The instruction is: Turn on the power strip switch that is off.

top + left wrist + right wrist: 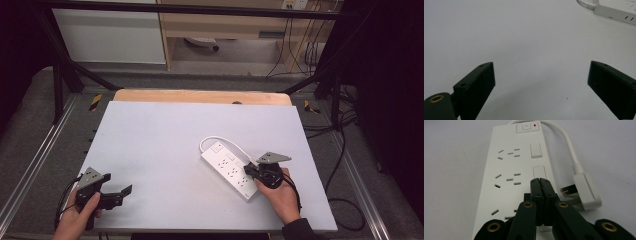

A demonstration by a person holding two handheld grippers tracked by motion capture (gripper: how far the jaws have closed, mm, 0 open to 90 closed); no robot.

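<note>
A white power strip (227, 167) lies right of the middle of the white tabletop (160, 145), and its cable (220, 141) loops behind it. In the right gripper view the strip (504, 165) runs away from me. A red light (534, 124) glows beside its far switch. The white plug (585, 192) lies on the table to its right with its pins pointing left. My right gripper (540, 181) is shut with nothing between its jaws, its tips at the near edge of a rectangular panel (539, 171) on the strip. My left gripper (541, 75) stands wide open over bare table.
The left gripper (125, 191) is near the front left corner of the tabletop, far from the strip (616, 11). A wooden edge (200, 96) borders the back of the table. Black frame bars (75, 67) and floor cables (345, 200) surround it.
</note>
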